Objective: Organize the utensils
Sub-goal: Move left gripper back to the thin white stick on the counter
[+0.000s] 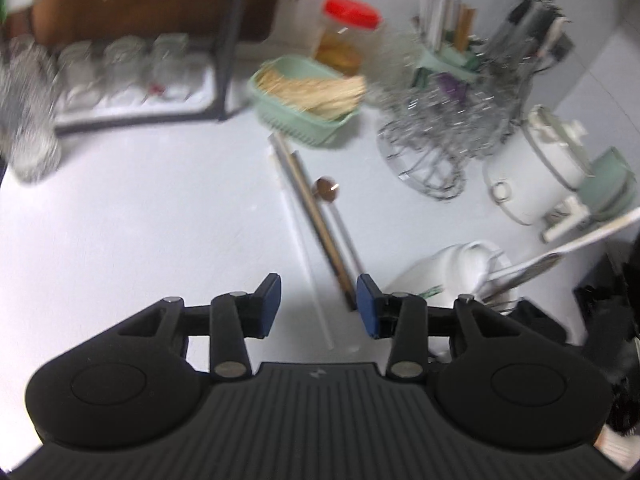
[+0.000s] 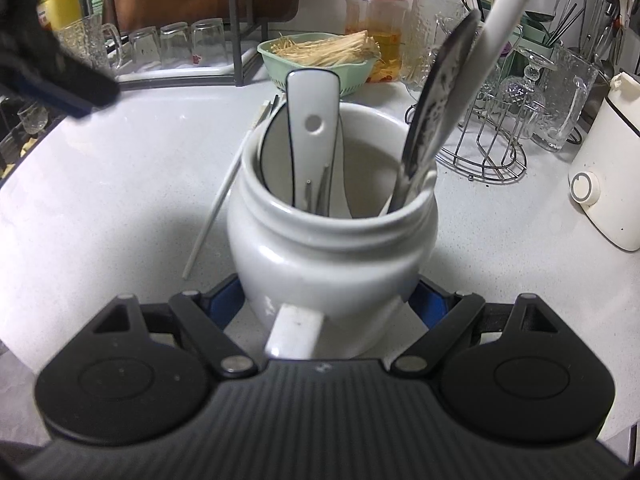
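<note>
On worktop, left wrist view: my left gripper [image 1: 318,304] jaws apart, empty, over loose chopsticks [image 1: 320,224] and spoon [image 1: 327,191] still to collect | right wrist view: my right gripper [image 2: 328,300] clamped on white jar [image 2: 332,240], near front edge; spatula [image 2: 310,136], ladle [image 2: 436,112] already inside.

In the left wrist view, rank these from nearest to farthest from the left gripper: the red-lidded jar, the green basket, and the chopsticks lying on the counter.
From the left gripper:
1. Chopsticks, on the counter, their near ends between the open jaws.
2. Green basket, farther back, past the chopsticks' far ends.
3. Red-lidded jar, behind the basket near the back wall.
</note>
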